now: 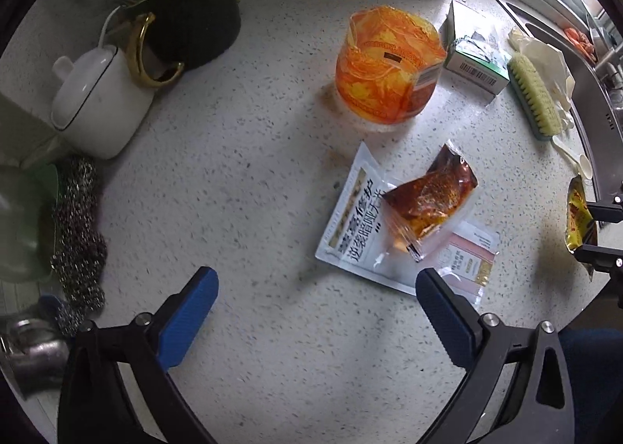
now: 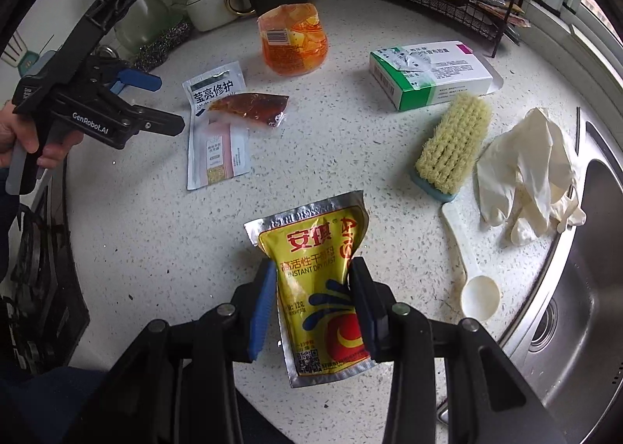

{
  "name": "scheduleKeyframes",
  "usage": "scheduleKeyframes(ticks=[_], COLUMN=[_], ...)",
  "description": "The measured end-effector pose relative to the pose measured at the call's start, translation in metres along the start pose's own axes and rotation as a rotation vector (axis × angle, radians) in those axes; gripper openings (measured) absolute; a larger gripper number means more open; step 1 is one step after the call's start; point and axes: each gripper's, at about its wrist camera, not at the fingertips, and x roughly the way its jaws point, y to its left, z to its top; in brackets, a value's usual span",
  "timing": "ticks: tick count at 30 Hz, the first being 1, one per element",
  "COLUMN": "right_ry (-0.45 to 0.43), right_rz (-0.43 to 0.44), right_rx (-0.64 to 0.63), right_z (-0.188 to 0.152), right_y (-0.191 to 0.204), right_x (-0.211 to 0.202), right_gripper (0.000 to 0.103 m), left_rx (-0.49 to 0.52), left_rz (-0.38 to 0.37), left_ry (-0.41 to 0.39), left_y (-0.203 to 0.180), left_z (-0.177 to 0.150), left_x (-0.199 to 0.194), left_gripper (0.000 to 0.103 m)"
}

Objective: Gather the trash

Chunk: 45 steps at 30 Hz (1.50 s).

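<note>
Clamping a yellow instant dry yeast packet [image 2: 321, 288] between its blue pads, the right gripper [image 2: 311, 300] holds it clear of the speckled countertop [image 2: 155, 249] at the lower centre of the right wrist view. The packet stands roughly upright, its silver top edge bent over.

Over bare counter hangs the left gripper [image 1: 317, 311], its jaws spread wide with nothing between them. Just above its right-hand pad [image 1: 444, 311] in the left wrist view lies a white face-mask sachet [image 1: 354, 226], with a reddish sauce sachet [image 1: 428, 198] lying across it and a smaller pink-and-white sachet [image 1: 467, 253] at its lower right corner. In the right wrist view that gripper shows at the left edge, gripped by a hand [image 2: 23, 144].

Further up the frame stands an orange plastic wrapper [image 1: 389, 66], puffed up like a cup, and beside it to the right a green-and-white medicine box [image 2: 428, 72] with a torn face. A scrubbing brush [image 2: 451, 144], crumpled pale gloves [image 2: 525, 171] and a white plastic spoon [image 2: 471, 276] lie toward the steel sink [image 2: 576, 288] at the right. A white lidded pot [image 1: 97, 101] and steel wool [image 1: 78, 233] sit at the left of the left wrist view.
</note>
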Motion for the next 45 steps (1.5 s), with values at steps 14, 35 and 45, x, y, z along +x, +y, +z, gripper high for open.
scheduleKeyframes(ticks=[14,35,45], right_ry=[0.009,-0.082,-0.149], right_rz=[0.046,0.051,0.063], right_rx=[0.206,0.19,0.174], right_z=[-0.013,-0.054,-0.083], right_y=[-0.033,-0.045,-0.044], right_x=[-0.009,-0.063,-0.094], right_gripper=[0.036,0.036,0.007], left_rx=[0.174,0.056,0.092], left_rz=[-0.064,-0.01,-0.038], left_ry=[-0.005,-0.099,-0.123], left_y=[-0.002,-0.1,-0.163], left_z=[0.044,-0.044,-0.061], left_x=[0.015,-0.094,-0.109], left_gripper=[0.02,0.001,0.001])
